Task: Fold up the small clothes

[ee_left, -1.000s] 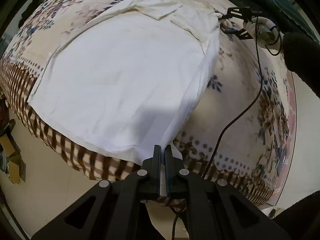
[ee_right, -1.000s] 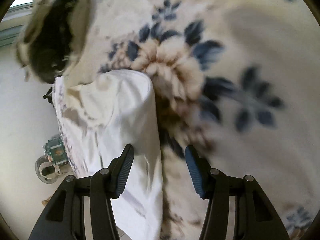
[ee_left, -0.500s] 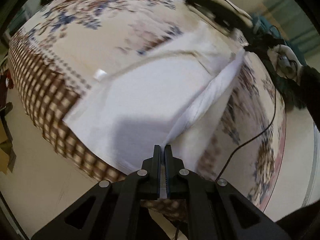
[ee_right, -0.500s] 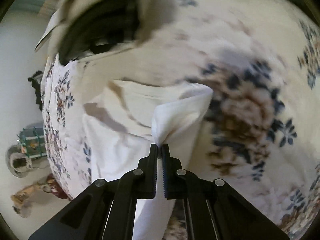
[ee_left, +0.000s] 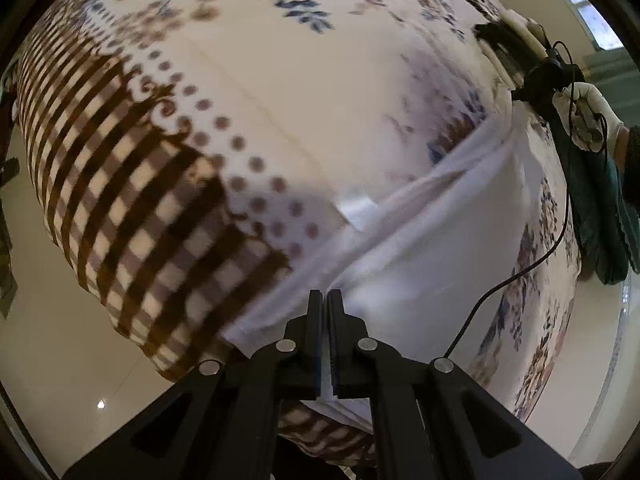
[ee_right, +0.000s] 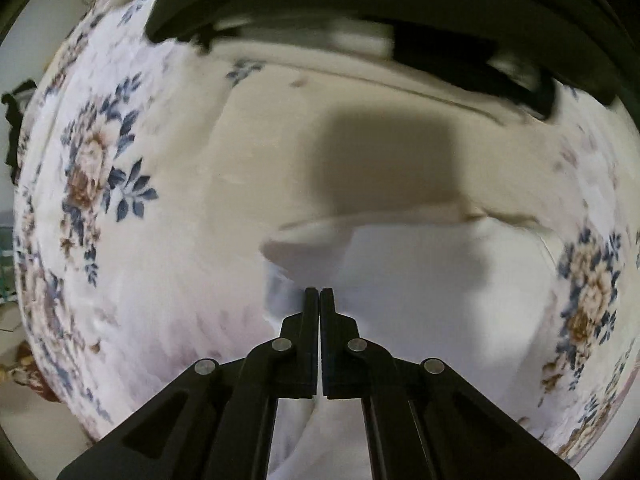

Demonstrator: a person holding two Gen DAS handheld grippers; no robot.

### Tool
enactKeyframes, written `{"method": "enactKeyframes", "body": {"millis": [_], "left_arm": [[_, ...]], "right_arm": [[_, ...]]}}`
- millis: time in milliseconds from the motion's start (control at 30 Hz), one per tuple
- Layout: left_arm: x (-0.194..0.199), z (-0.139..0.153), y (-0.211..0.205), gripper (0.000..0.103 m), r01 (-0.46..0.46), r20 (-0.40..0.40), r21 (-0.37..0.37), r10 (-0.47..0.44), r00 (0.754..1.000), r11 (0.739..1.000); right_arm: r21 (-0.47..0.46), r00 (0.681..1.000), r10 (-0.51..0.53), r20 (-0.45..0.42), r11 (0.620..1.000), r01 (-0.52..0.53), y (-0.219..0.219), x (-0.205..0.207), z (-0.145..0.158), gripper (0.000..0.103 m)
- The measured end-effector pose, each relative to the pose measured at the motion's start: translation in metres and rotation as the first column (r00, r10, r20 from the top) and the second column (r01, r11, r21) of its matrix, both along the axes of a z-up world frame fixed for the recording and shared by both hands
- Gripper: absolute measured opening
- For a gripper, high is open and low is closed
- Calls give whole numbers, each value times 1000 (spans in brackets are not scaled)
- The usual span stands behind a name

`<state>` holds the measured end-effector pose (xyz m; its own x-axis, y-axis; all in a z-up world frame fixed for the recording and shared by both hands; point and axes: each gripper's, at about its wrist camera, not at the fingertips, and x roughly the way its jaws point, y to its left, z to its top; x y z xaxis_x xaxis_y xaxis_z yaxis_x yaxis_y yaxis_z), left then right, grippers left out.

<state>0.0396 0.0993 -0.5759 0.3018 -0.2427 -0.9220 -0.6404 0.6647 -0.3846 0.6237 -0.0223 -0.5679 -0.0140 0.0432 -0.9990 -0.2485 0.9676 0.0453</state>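
Both grippers: each one is pinching an edge of the white garment, jaws pressed together on cloth.
Left gripper (ee_left: 324,300): clamping the near hem of the white garment (ee_left: 432,248), close to the checked border of the floral bedspread (ee_left: 280,92).
Right gripper (ee_right: 319,296): clamping a doubled fold of the same cloth (ee_right: 420,280), which is bunching up and trailing below the jaws.
Garment position: lying on the bedspread (ee_right: 168,208) toward the right side in the left wrist view, one edge lifted and draped between the two grips, a small tag (ee_left: 356,210) showing at its left margin.
Person: a gloved hand (ee_left: 592,108) is holding the right tool at the far right of the left wrist view, a black cable (ee_left: 516,276) hanging from it.
Step in hand: carrying one side of the garment across itself, a lengthwise fold, judging by the lifted, taut edge.
Next move: probably lowering both grips together so the carried edge is landing square on the layer beneath, then letting go; uneven tension may be skewing the crease.
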Motion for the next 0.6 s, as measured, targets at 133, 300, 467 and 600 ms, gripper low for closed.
{"method": "enactKeyframes", "body": {"millis": [133, 300, 467, 600], "left_arm": [[-4, -12, 9, 0, 13, -7, -45, -13, 1000, 999], [-12, -21, 20, 2, -42, -53, -113, 36, 998, 993], [-28, -13, 29, 13, -60, -45, -136, 54, 998, 989], [-23, -11, 23, 53, 5, -28, -144, -9, 1000, 990]], "right_arm": [[-40, 1000, 30, 8, 999, -30, 24, 5, -7, 0], [62, 993, -16, -118, 998, 24, 8, -7, -7, 8], [173, 981, -23, -192, 983, 57, -61, -77, 21, 55], [133, 957, -73, -280, 985, 114, -139, -186, 16, 55]]}}
